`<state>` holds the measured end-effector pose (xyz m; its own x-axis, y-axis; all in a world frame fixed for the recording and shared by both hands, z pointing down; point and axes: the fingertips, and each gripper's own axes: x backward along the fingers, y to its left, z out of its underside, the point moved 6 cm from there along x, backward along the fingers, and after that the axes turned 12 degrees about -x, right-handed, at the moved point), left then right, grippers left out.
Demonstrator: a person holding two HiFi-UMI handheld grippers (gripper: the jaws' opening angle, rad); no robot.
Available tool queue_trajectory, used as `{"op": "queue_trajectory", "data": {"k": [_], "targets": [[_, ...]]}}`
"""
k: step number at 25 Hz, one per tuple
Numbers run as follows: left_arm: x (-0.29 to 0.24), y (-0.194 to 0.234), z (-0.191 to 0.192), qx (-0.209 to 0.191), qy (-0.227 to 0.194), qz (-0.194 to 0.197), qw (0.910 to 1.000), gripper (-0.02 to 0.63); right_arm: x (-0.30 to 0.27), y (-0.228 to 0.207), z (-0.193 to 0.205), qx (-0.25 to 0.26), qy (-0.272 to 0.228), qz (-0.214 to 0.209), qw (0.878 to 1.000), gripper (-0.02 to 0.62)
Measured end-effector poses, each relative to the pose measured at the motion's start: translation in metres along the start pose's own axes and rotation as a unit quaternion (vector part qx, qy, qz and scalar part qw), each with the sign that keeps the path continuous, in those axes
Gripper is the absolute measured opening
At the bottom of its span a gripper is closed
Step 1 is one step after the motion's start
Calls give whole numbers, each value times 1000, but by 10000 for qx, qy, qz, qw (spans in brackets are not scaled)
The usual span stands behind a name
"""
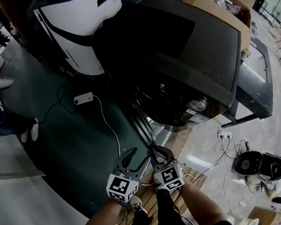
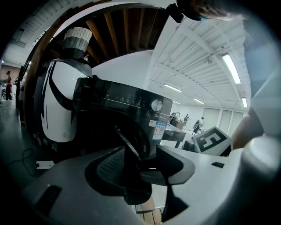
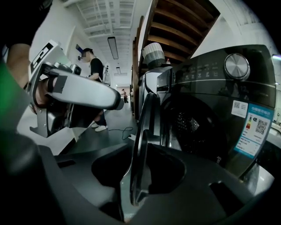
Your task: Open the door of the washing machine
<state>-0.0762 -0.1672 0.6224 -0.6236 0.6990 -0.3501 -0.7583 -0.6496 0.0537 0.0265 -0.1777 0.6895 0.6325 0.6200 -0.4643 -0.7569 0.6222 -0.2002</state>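
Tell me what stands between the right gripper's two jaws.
The rim of the washing machine door, seen edge-on in the right gripper view. The right gripper has its jaws apart around that rim, and the door stands swung out from the drum.

Door (image 3: 141, 118): lower rim hidden behind right gripper (image 3: 142, 154) body, below fingers. Drum (image 3: 193, 127) beyond fingers: too dark, inside unreadable. Label (image 3: 252, 129) right of fingers: print too small. Washing machine (image 3: 206, 88): right side lost in lens's dark rim. Forearms (image 1: 198, 208) behind fingers: cut off at bottom edge.
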Motion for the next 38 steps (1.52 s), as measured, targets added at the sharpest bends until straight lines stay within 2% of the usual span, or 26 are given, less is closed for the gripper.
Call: {"op": "queue_trajectory", "data": {"k": [10, 13, 18, 21, 26, 29, 33, 38], "targets": [[22, 13, 29, 135, 166, -303, 9993, 232, 0, 36, 10, 216, -48, -402, 9989, 132], [28, 16, 40, 187, 250, -323, 9990, 232, 5, 46, 13, 133, -42, -420, 9990, 132], [31, 23, 54, 217, 380, -406, 9982, 232, 15, 44, 6, -391, -213, -180, 9988, 132], [38, 33, 60, 304, 415, -603, 9969, 233, 18, 31, -2, -656, -420, 84, 9969, 127], [50, 49, 73, 275, 633, -857, 9939, 227, 19, 8, -12, -1270, -676, 546, 9881, 119], [59, 58, 77, 315, 681, -1069, 9914, 221, 19, -2, -14, -1283, -860, 688, 9856, 117], [72, 71, 82, 283, 722, -1339, 9879, 181, 19, -3, -18, -1318, -916, 753, 9842, 115], [85, 84, 85, 279, 785, -1519, 9849, 169, 18, -1, -27, -1342, -1012, 786, 9826, 112]]}}
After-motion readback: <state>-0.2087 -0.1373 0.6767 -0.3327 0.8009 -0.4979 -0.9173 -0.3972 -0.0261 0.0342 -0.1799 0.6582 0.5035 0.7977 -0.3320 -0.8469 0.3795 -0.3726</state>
